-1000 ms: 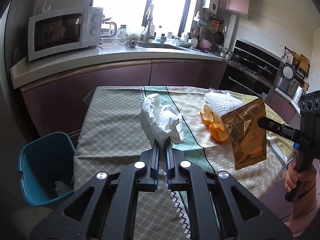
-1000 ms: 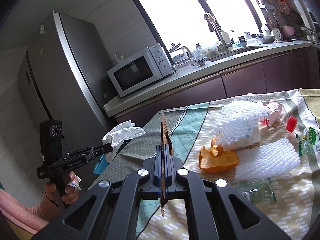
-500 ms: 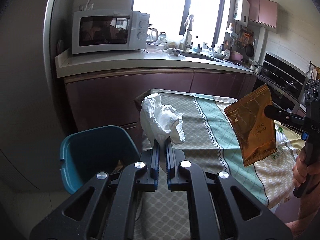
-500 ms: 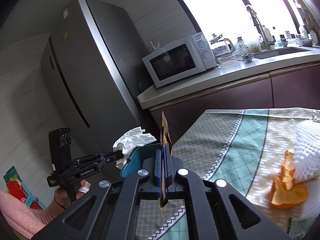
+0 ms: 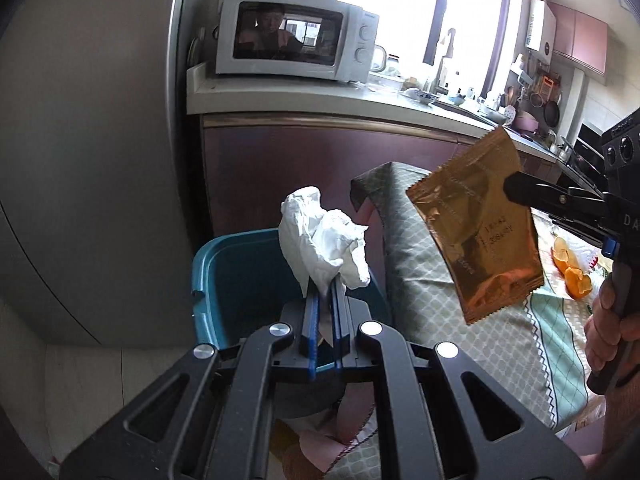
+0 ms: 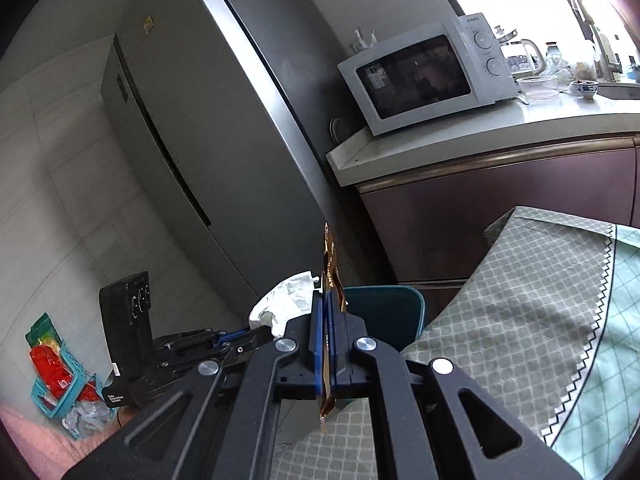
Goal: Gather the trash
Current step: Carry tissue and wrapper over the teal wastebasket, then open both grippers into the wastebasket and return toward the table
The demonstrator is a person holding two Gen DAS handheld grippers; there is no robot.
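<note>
My left gripper (image 5: 325, 292) is shut on a crumpled white tissue (image 5: 324, 240), held above the teal trash bin (image 5: 224, 272) that stands on the floor by the table's corner. My right gripper (image 6: 326, 300) is shut on a golden-brown snack wrapper (image 6: 330, 264), seen edge-on in the right wrist view. In the left wrist view the wrapper (image 5: 480, 236) hangs flat over the table's near corner, just right of the bin, clamped by the right gripper (image 5: 510, 190). The right wrist view also shows the tissue (image 6: 284, 300), the left gripper (image 6: 260, 332) and the bin (image 6: 384, 312).
The table carries a green patterned cloth (image 5: 440, 320) with orange peel (image 5: 576, 276) at the right. A grey fridge (image 6: 208, 128) stands left of the bin, and a counter with a microwave (image 5: 296, 44) runs behind. A small teal basket (image 6: 60, 380) sits on the floor.
Both grippers have swung left from over the table toward the bin, carrying the tissue and the wrapper. The bin now lies directly beneath the tissue; most of the table's trash has left the views.
</note>
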